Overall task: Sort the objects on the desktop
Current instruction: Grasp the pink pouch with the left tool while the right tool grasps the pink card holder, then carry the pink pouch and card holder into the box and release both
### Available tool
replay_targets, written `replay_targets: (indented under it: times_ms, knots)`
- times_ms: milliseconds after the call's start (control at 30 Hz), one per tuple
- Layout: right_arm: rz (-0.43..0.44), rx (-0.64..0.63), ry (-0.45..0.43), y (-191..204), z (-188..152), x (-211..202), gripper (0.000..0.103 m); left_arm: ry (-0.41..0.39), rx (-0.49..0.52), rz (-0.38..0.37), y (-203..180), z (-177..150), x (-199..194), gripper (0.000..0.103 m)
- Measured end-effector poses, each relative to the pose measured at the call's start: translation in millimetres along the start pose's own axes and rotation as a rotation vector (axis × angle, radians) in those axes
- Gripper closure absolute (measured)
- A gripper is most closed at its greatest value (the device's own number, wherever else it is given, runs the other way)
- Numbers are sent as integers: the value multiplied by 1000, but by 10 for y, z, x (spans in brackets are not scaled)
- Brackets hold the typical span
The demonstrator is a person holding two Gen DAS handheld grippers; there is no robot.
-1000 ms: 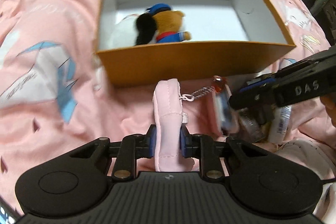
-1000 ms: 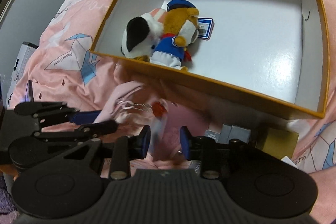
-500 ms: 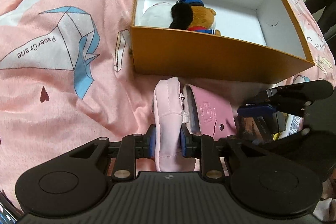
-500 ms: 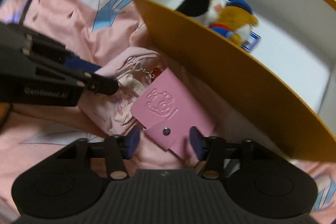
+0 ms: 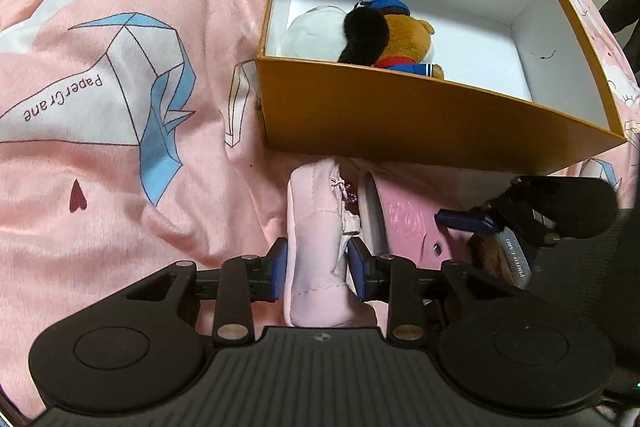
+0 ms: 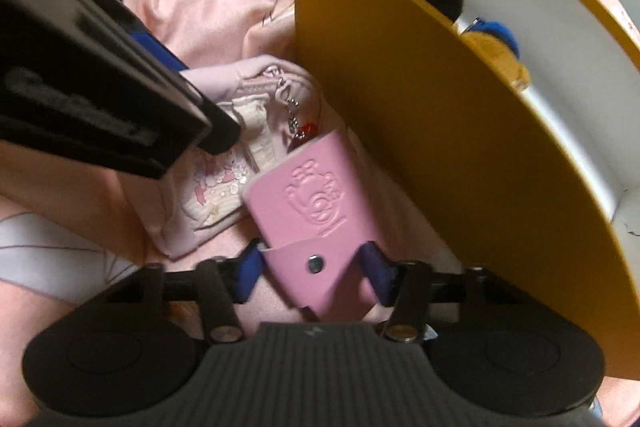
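Since a second ago your right gripper (image 6: 310,269) has swung round to straddle the pink card holder (image 6: 308,215), jaws closing. Your left gripper (image 5: 318,267) is opening around the pink pouch (image 5: 316,247), beside the orange box (image 5: 420,119).

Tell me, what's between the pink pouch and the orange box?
In the right wrist view, a pink card holder lies between the pink pouch and the orange box, with a little keychain just above it.

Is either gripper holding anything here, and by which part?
Left gripper: jaws opening around the pale pink pouch, at its near end. Right gripper: jaws closing around the pink snap wallet at its flap end.
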State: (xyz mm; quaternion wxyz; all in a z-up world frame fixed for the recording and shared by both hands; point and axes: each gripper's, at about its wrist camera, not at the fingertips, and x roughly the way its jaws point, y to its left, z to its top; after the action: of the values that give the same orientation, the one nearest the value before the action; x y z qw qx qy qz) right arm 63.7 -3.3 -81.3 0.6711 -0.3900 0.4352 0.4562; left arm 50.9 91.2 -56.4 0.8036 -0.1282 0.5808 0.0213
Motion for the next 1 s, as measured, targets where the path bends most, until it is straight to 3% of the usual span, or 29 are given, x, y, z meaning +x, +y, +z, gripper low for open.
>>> replay_targets:
  times_ms: [33,200,367,467,533,700,833,1000]
  knots:
    - [-7,1,-13,-17,-8,-51,63,-5,-3,0,2,-5,-1,67]
    - [-17,78,-55,-229,-63,-272,68,-16,-24,-10,41,-15,-7,67]
    - [173,258,-60,-542,-125,-529,70,-42,12,-7,-15,-56,-113,72]
    - [349,405,-25,-718,-156,-560,70,-57,80,-1,-128,-97,-215,72]
    - [406,483,4,-746,-154,-554,70,-52,107,-10,-177,-113,-222,72]
    - [319,506,59,-738,-145,-279,69,-16,100,-7,-162,-72,-99,71]
    - [314,502,61,-707,-163,-217,68,16,65,-33,-97,10,-38,69]
    - [182,422,23,-637,-121,-260,66,55,10,-97,-10,113,66,67]
